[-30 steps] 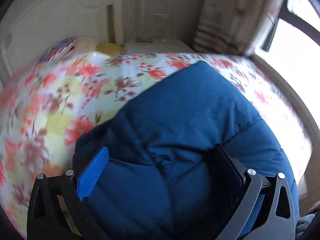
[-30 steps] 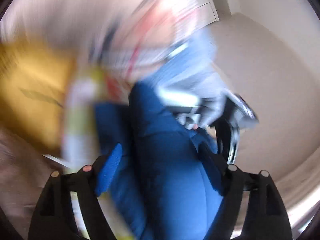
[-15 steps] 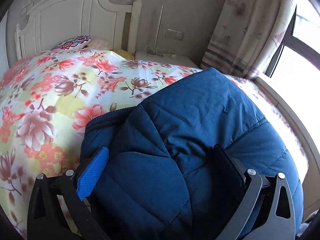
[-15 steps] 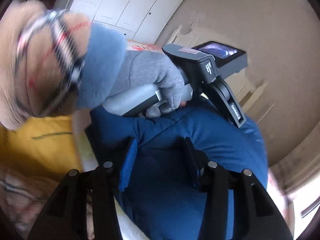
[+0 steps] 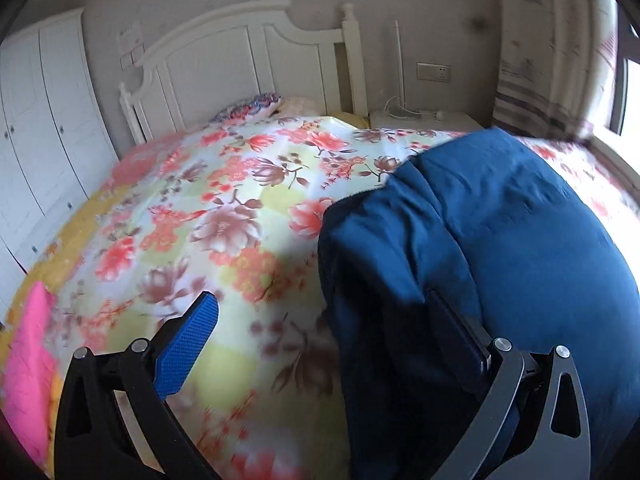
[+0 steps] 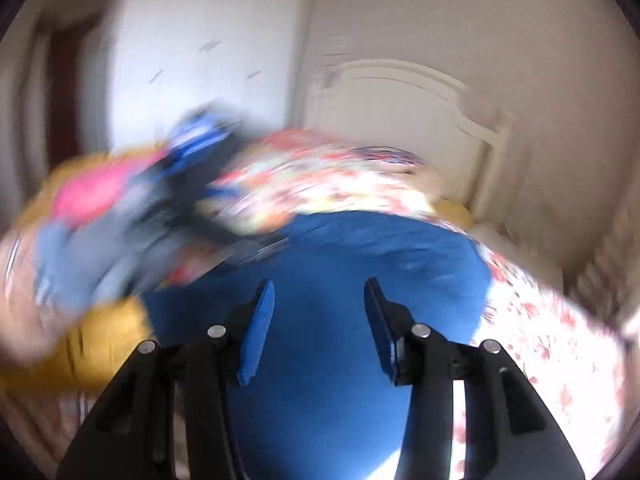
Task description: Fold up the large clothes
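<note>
A big puffy dark blue jacket [image 5: 520, 248] lies on the bed with the flowery red and yellow cover [image 5: 224, 216].

The left gripper [image 5: 324, 332] has its fingers wide apart, and the jacket's edge lies against its right finger [image 5: 456, 332]. The right gripper [image 6: 318, 320] hangs over the blue jacket [image 6: 340, 360] with its fingers apart and nothing between them. That view is very blurry. A white wooden headboard [image 5: 248, 56] stands behind the bed.
</note>
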Motion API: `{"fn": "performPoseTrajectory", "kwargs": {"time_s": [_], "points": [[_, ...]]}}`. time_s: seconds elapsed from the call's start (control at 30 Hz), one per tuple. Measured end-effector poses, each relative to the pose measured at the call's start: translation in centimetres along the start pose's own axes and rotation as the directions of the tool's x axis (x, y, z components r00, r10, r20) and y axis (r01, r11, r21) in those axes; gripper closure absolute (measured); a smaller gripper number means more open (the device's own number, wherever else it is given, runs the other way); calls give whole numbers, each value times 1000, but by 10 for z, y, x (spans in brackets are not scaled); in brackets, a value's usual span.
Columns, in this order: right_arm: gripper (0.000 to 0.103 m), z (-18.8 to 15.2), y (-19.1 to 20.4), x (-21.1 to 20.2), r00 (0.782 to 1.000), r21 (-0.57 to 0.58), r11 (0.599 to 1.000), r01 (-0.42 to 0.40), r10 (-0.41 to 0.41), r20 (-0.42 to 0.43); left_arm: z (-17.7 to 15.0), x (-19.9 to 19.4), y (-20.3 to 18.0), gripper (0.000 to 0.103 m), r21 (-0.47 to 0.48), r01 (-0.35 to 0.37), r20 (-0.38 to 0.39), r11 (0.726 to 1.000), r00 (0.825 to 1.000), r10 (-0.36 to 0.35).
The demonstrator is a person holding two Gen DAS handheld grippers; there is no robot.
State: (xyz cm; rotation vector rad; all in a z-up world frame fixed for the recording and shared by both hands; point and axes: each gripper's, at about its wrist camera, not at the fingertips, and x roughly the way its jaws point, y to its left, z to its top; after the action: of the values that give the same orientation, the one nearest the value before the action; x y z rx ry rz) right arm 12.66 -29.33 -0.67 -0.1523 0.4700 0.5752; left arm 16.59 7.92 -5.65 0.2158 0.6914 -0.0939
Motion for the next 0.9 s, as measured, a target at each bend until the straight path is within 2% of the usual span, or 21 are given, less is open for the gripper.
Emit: {"fn": "performPoseTrajectory", "kwargs": {"time_s": [0.03,0.1,0.13,0.2,0.23,0.27,0.33,0.4,0.43,0.47,0.5,0.53,0.6,0.63,0.7,0.73,0.8,0.87,0.9], "points": [[57,6,-19,10,1000,45,999,15,-14,-9,-5,-7,-4,4,23,-20,1,1000,1000,20],[58,19,-66,48,994,117,988,98,-90,-69,-15,-11,-14,4,61,-56,-19,997,998,57],[58,22,-80,65,992,140,985,104,-92,-91,-23,-11,-17,4,70,-83,-18,994,996,84],[61,22,-105,122,976,140,980,144,-117,-184,-35,-10,-15,4,30,-84,-21,996,996,84],[61,17,-106,152,962,134,984,122,-84,-258,-41,-6,-11,4,-17,-68,-24,998,997,68],[60,8,-111,173,953,173,982,70,-15,-301,-46,-1,-7,4,-61,-53,-23,997,998,52],[60,6,-107,186,947,181,982,61,0,-322,-52,6,0,4,-105,-18,-16,994,1000,17],[61,19,-97,194,920,26,994,102,-84,-382,-56,10,4,4,-136,12,-11,991,1000,-14],[61,25,-89,189,913,-9,994,110,-105,-395,-58,11,5,4,-146,19,-7,989,1000,-20],[61,35,-89,188,912,-30,993,117,-119,-393,-60,11,5,4,-156,25,-1,987,1000,-25],[61,46,-91,185,924,-24,993,120,-120,-364,-60,11,5,4,-163,29,2,986,1000,-29],[61,56,-93,182,936,-1,992,129,-122,-330,-62,11,5,4,-168,31,6,985,1000,-30],[63,60,-93,182,941,59,985,160,-134,-312,-64,12,6,4,-184,41,10,982,999,-40],[63,58,-86,187,932,61,986,153,-124,-341,-64,13,7,4,-188,46,10,981,999,-45],[63,39,-76,224,882,-16,991,132,-125,-454,-65,15,9,4,-201,58,9,978,998,-57],[63,38,-72,223,880,-18,991,135,-128,-457,-65,17,10,4,-205,63,2,977,998,-64],[64,42,-70,230,860,-51,988,148,-154,-486,-66,19,11,4,-209,81,2,975,997,-82],[64,54,-58,228,836,-150,971,184,-235,-495,-67,17,10,4,-207,79,5,975,997,-80],[64,65,-52,221,847,-149,969,199,-246,-470,-67,16,9,4,-208,76,8,975,997,-76]]}}
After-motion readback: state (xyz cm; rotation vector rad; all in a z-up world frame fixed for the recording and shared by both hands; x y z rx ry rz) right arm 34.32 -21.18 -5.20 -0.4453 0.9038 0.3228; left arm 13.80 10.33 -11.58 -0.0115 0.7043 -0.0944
